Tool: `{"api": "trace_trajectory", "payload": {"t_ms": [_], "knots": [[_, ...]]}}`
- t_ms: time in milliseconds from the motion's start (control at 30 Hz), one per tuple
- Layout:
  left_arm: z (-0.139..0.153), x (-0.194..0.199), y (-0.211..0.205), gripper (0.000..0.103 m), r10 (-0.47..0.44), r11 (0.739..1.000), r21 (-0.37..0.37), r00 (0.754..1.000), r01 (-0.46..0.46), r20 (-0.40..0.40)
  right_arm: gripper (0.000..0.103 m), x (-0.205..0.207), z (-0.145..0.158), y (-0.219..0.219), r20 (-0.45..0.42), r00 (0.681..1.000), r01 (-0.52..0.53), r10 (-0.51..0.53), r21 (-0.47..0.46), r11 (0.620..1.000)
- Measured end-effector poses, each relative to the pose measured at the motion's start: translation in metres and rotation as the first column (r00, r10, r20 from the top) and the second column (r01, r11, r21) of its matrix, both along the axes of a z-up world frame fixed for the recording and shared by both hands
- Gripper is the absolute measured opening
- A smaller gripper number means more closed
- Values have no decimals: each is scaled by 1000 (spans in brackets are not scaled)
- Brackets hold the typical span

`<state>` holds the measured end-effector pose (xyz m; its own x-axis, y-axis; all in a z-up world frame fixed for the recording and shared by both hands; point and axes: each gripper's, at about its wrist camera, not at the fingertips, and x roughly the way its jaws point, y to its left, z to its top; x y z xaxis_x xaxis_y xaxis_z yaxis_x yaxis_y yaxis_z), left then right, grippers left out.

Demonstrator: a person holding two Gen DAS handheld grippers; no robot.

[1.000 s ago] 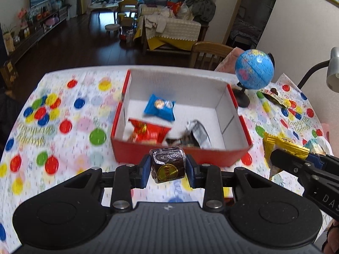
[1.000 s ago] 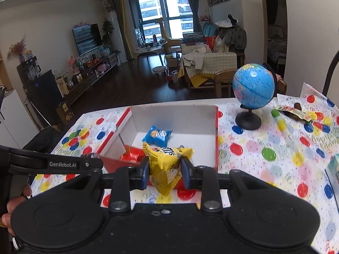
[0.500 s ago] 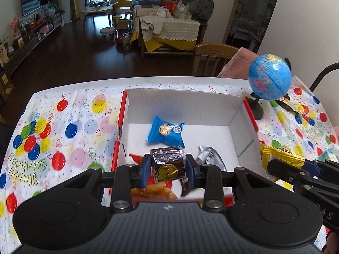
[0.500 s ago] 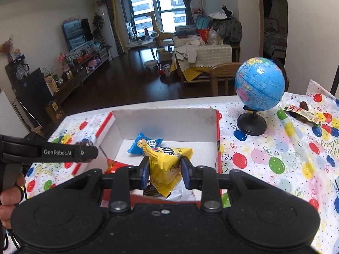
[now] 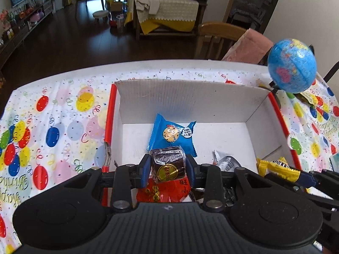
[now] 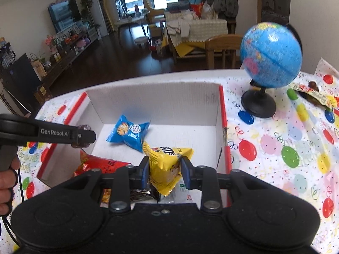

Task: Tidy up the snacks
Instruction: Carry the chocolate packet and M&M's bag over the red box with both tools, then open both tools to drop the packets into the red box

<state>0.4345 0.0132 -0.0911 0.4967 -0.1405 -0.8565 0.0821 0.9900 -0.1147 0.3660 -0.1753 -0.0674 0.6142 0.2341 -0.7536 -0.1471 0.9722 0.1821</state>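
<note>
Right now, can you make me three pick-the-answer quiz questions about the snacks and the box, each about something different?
1. Where is the globe?
A. inside the box
B. on the table, right of the box
C. on the floor

2. What colour is the cookie packet lying in the box?
A. blue
B. green
C. pink

3. What is the right gripper doing?
A. hanging open with nothing in it
B. lying on the table
C. gripping a yellow snack bag over the box

Answers:
1 B: its black stand sits on the balloon tablecloth beside the box's right wall.
2 A: the wrapper is bright blue with a cookie face.
3 C: the jaws press both sides of the bag.
</note>
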Motion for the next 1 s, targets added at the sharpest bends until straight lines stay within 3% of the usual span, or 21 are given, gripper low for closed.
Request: {"api": "trace_trajectory", "payload": {"t_ms": [600,700,833,1000], "knots": [[-37,24,-6,36,-21,1000,18,996,23,-81,34,15,-32,6,-112,994,-4,5,9,1000],[-34,21,-7,41,-29,999,19,997,31,-74,40,14,-32,5,-118,993,-5,7,17,1000],[-27,15,-9,60,-37,999,16,998,38,-52,50,9,-28,5,-109,994,-3,6,23,1000],[-15,6,-8,61,-32,999,9,999,32,-36,64,0,-15,1,-78,997,2,0,32,999]]}}
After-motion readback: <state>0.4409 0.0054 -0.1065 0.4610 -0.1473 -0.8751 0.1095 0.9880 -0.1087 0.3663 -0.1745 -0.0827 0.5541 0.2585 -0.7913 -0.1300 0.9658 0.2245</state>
